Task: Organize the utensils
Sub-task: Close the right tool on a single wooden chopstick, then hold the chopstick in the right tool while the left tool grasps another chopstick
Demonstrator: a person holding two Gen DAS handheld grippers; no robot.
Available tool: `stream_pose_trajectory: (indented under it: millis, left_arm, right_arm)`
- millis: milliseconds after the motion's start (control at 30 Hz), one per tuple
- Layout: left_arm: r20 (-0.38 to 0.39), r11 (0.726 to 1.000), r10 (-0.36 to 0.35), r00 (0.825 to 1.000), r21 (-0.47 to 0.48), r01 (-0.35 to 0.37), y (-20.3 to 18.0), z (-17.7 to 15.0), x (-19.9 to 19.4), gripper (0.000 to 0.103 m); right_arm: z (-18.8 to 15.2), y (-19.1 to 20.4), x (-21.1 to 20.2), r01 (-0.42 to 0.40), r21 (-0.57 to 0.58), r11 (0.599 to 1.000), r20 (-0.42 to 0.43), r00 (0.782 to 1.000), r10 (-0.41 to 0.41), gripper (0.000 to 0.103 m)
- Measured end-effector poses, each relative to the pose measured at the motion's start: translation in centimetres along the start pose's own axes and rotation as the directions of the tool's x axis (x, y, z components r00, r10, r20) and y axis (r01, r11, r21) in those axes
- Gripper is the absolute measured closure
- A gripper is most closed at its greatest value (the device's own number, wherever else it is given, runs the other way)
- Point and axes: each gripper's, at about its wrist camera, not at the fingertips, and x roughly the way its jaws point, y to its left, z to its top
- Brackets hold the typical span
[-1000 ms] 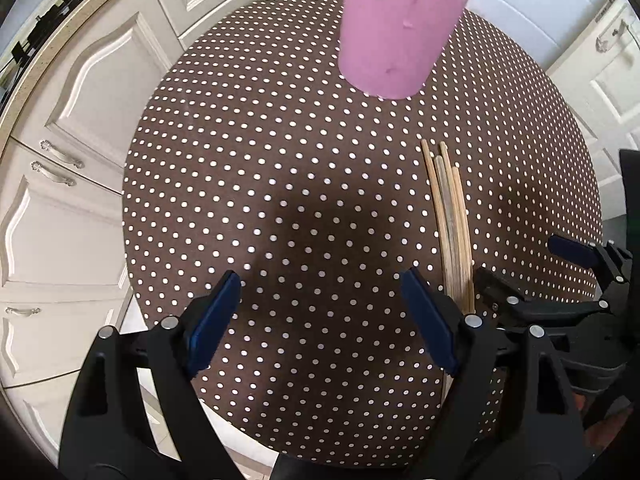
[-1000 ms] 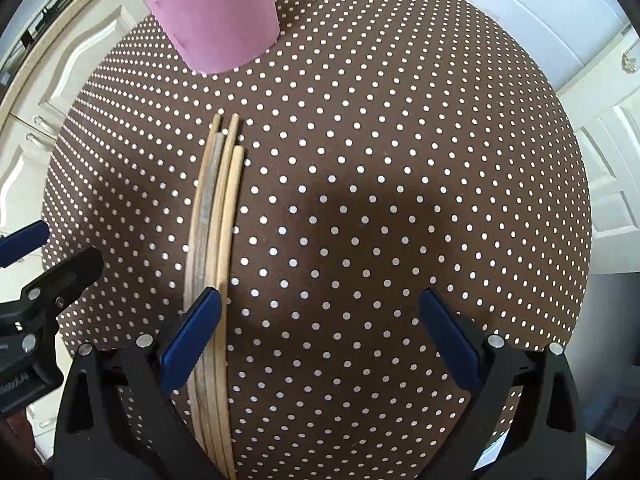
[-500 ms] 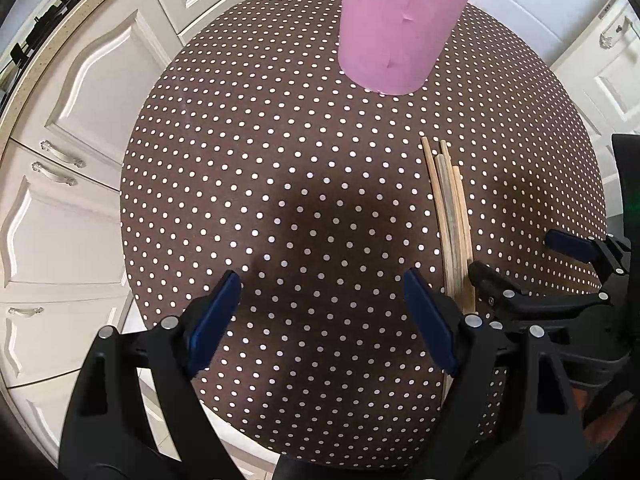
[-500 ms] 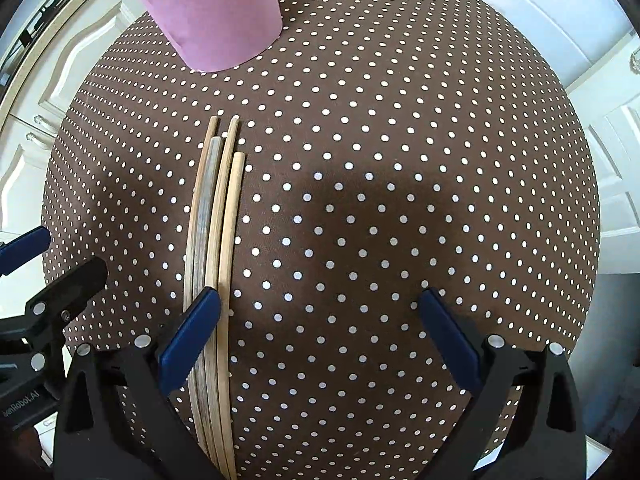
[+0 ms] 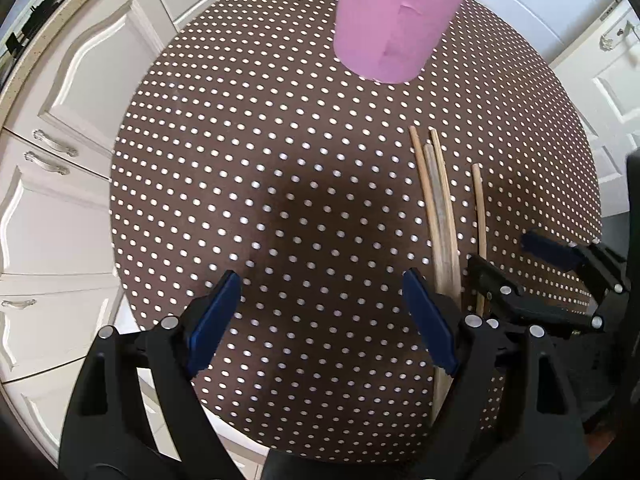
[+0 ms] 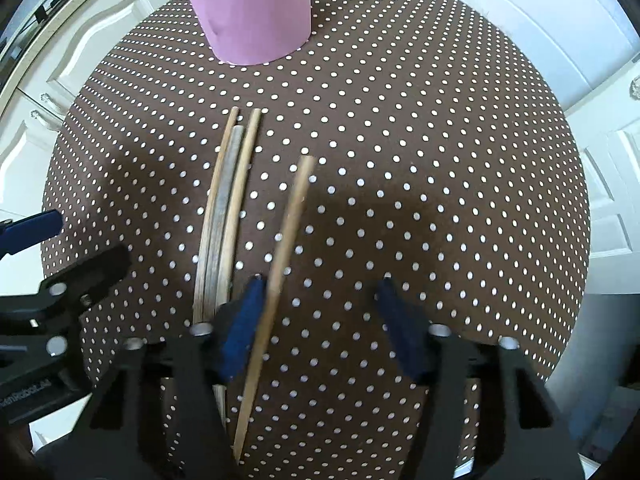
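The right claw point(image 6: 316, 320), its jaws just closing, has one chopstick point(image 6: 280, 264) between them at lower centre, not yet pinched. Next: clamp, lift, drop into the pink cup point(image 6: 252, 8). The left claw point(image 5: 320, 320) hangs released.

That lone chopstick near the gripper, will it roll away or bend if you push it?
The lone chopstick looks thin and round, so it would probably roll sideways on the flat spotted tablecloth. It looks like stiff wood, so it likely would not bend. Being so slim, it is probably very light.
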Motion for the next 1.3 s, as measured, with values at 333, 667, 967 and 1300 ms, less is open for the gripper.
stream_pose_trajectory:
  millis: [333, 667, 967, 1300]
  left_arm:
    - [-0.027, 0.996, -0.083, 0.996, 0.026, 0.083, -1.6, 0.2, 0.2, 0.021]
    - [-0.031, 0.998, -0.048, 0.998, -0.047, 0.047, -1.7, 1.9, 1.3, 0.021]
    - [-0.048, 0.983, 0.057, 0.997, -0.171, -0.065, -3.6, 2.7, 2.4, 0.021]
    - [-0.055, 0.941, 0.242, 0.969, -0.229, -0.248, -8.4, 2.5, 0.9, 0.021]
  right_arm:
    - [-1.2, 0.1, -0.3, -0.016, 0.074, 0.997, 0.018, 1.0, 0.015, 0.093]
    - [-0.1, -6.9, -0.3, -0.046, 0.088, 0.995, 0.058, 0.997, 0.041, 0.098]
    - [1.6, -10.6, 0.6, -0.192, -0.097, 0.977, 0.037, 0.98, 0.196, 0.098]
    - [1.9, -14.5, 1.4, -0.359, -0.312, 0.879, -0.02, 0.928, 0.372, 0.098]
